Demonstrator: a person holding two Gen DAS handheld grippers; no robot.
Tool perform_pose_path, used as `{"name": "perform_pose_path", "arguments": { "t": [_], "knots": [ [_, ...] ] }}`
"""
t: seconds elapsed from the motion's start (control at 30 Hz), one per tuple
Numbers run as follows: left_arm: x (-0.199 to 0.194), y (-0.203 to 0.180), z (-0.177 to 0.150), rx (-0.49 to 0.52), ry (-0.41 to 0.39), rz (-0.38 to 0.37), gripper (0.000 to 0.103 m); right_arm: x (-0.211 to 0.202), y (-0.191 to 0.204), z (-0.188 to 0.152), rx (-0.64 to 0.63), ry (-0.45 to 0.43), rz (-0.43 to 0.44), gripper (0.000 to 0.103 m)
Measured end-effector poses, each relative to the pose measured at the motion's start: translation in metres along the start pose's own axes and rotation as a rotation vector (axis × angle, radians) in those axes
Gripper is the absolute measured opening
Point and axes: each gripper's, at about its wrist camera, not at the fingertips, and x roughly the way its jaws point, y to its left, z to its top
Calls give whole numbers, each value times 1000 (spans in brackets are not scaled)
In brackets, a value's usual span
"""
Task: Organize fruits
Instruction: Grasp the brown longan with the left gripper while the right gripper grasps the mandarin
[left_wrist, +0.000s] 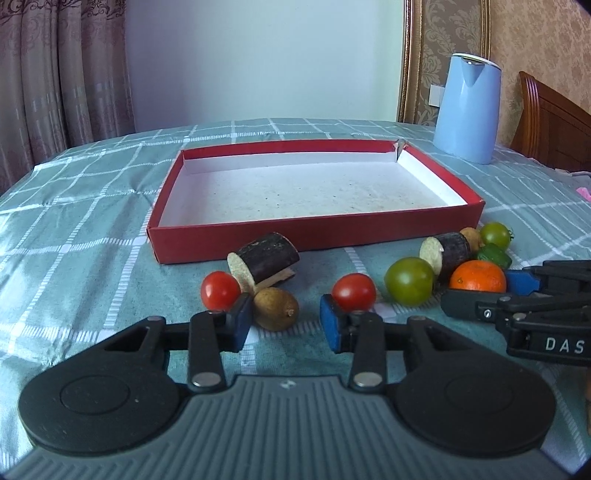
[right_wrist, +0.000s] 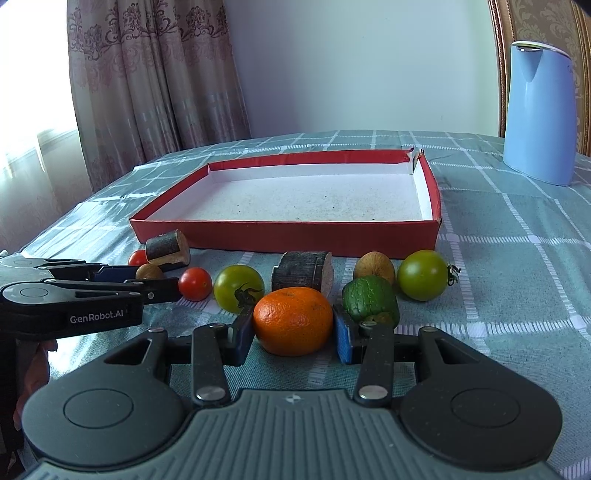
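My left gripper (left_wrist: 286, 314) stands open around a small brown fruit (left_wrist: 275, 308); the fruit touches the left pad, with a gap to the right pad. Red tomatoes (left_wrist: 219, 290) (left_wrist: 352, 291) lie just beyond each fingertip. My right gripper (right_wrist: 293, 332) is shut on the orange (right_wrist: 293, 321), a blue pad pressed to each side. From the right wrist view the left gripper (right_wrist: 155, 280) reaches in from the left, with the brown fruit (right_wrist: 149, 271) between its fingers. The red box (left_wrist: 258, 240) with a white floor lies behind the fruit and holds nothing.
Two dark cut stalk pieces (right_wrist: 166, 249) (right_wrist: 301, 273), two green tomatoes (right_wrist: 238, 282) (right_wrist: 423, 275), a green ribbed fruit (right_wrist: 371, 299) and another brown fruit (right_wrist: 373, 266) lie before the box. A blue kettle (right_wrist: 539, 118) stands back right, a wooden chair (left_wrist: 546, 122) beyond.
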Motion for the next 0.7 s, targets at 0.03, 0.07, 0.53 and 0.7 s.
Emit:
{"name": "perform_pose_path", "arguments": {
  "t": [0.03, 0.07, 0.53, 0.7],
  "knots": [
    [0, -1, 0, 1, -2, 4, 33, 0, 0, 0, -4, 0, -3, 43],
    [-1, -1, -1, 2, -4, 6, 27, 1, 1, 0, -10, 1, -6, 43],
    [-10, -8, -4, 37, -38, 49, 24, -3, 9, -1, -55, -17, -37, 42],
    [-23, -9, 0, 67, -88, 54, 24, -9, 9, 1, -82, -38, -43, 42]
  ]
}}
